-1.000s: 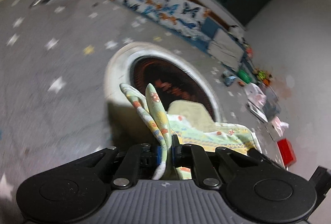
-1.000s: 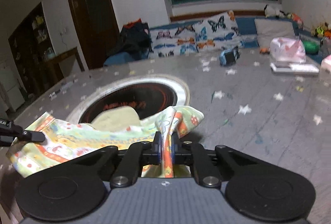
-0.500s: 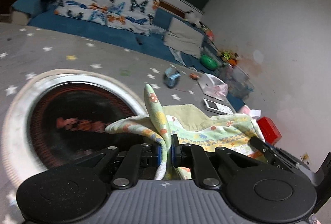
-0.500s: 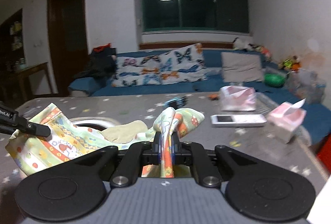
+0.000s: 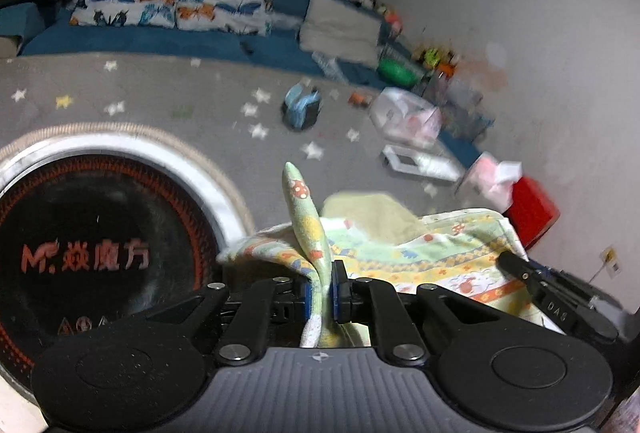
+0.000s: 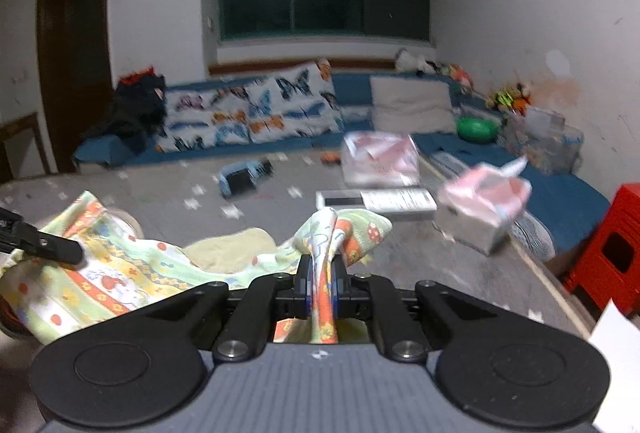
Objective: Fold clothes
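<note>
A small patterned cloth (image 5: 420,253), pale green and yellow with orange and red prints, hangs stretched between my two grippers above the grey star-print table (image 5: 192,97). My left gripper (image 5: 320,293) is shut on one corner of it. My right gripper (image 6: 322,289) is shut on the other corner; the cloth (image 6: 132,273) sags away to the left. The right gripper's tip shows in the left wrist view (image 5: 520,269), and the left gripper's tip in the right wrist view (image 6: 52,249). A plain yellow-green inner side (image 6: 228,245) shows in the fold.
A round black hotplate (image 5: 88,253) with a white rim is set in the table at left. A blue box (image 6: 244,181), a white device (image 6: 376,199), pink tissue packs (image 6: 480,201) and a red stool (image 6: 608,249) lie beyond. A blue sofa with butterfly cushions (image 6: 248,113) runs behind.
Both grippers have lifted and swung with the cloth still held; the views now look across the table to the sofa. The hotplate has slid to the left of the left wrist view.
</note>
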Tool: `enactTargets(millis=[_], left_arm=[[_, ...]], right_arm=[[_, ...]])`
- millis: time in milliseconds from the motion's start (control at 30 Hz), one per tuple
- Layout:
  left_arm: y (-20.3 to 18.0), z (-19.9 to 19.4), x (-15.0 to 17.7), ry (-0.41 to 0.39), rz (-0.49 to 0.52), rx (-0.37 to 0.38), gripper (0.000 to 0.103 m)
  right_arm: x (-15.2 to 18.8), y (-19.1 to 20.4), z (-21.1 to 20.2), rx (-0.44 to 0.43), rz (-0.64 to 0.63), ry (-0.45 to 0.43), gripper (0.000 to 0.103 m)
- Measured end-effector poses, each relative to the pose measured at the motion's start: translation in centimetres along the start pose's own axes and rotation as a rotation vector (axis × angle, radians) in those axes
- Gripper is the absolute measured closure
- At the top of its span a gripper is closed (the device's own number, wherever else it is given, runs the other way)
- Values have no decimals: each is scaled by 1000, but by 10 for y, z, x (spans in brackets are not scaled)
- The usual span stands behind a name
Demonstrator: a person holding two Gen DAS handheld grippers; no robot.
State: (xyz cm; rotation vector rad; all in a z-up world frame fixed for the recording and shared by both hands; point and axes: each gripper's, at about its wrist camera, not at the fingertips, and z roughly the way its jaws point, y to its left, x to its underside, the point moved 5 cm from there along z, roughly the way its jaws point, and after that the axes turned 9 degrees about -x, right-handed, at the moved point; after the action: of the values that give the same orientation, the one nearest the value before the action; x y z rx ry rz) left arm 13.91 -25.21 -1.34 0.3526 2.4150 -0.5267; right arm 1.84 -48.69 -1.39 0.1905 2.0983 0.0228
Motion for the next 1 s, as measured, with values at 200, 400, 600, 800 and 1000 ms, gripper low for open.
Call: enactTargets(millis=[200,400,600,800,1000], left_arm=[[26,6,7,6,13,-119,67],[33,2,-11,-37,-6,-141,63],[-9,22,-13,-9,59,-47,63],[-36,54,-14,6,129,-30,65],[-43,78,-11,20,164,-77,65]], right_arm=[[17,-19,12,60,18,49,91],[7,-20,20,30,26,35,85],[10,-11,53,-60,80,85,75],[16,-12,71,-73,100,101,72],[13,-8,72,-63,63,103,70]])
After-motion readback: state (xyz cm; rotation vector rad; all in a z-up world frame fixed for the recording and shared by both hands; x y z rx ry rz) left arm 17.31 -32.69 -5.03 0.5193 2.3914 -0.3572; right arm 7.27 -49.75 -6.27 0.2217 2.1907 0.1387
